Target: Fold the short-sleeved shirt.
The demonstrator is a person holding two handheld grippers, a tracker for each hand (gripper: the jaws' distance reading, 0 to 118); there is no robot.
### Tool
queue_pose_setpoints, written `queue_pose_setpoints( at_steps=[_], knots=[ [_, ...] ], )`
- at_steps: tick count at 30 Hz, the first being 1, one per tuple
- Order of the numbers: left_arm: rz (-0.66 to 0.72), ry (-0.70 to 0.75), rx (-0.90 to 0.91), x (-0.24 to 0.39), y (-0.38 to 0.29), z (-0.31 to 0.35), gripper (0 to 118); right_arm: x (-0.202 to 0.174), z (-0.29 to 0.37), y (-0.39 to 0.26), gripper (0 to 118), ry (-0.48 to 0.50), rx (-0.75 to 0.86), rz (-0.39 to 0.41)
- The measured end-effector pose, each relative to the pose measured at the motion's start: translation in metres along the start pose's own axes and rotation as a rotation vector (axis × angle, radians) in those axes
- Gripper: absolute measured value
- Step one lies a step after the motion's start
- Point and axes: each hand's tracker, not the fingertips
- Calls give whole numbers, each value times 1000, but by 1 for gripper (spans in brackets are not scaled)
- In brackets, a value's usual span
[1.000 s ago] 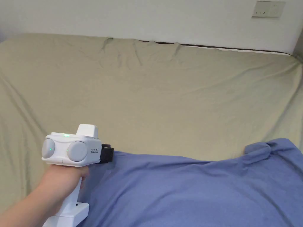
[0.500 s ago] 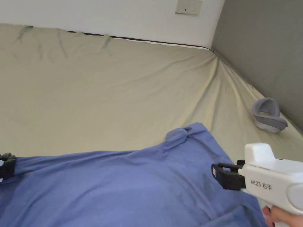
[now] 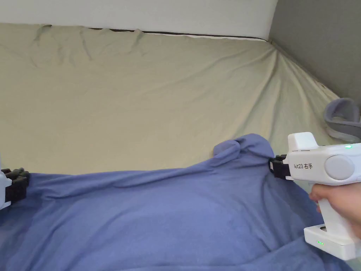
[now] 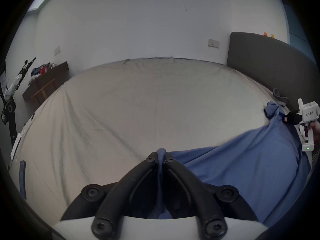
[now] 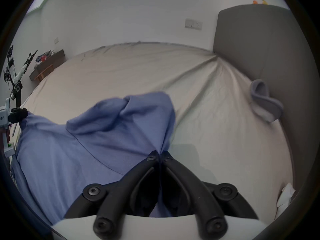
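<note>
The left gripper (image 4: 160,159) is closed, its jaws pinching a fold of the shirt (image 3: 169,218). The right gripper (image 5: 160,154) likewise clamps the other edge. Between them the shirt stretches across the bed (image 3: 158,106).

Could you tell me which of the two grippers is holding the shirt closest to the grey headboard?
The right gripper: its jaws pinch the blue shirt beside the grey headboard; the left gripper grips the far end.

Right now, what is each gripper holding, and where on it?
Both hold the blue shirt. The left gripper is shut on a bunched edge at its left end; the right gripper is shut on the edge at its right end.
</note>
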Motion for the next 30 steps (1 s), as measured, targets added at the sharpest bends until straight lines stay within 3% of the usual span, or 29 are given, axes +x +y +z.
queue_pose_setpoints(
  at_steps=[2,3,6,7,8,17,24,28,30],
  knots=[
    [49,-21,22,-7,8,20,0,6,19,4,1,43,67,-92],
    [54,-29,33,-9,11,35,0,3,68,9,1,53,99,-116],
    [16,-26,90,-15,15,84,0,0,137,2,1,66,156,-80],
    [4,-29,107,-17,12,102,0,32,119,2,1,79,151,-75],
    [-10,-28,135,-18,8,119,0,33,138,-4,1,103,151,-69],
    [24,-77,93,-25,-81,222,0,11,271,-113,1,122,125,3],
    [-1,-76,-93,-21,-163,206,0,-18,250,-208,1,-10,-93,182],
    [22,-78,-138,-19,-184,195,0,-17,224,-230,1,-40,-90,76],
    [-50,-49,-190,-9,-196,187,0,-19,220,-233,1,-36,-104,90]
  ],
)
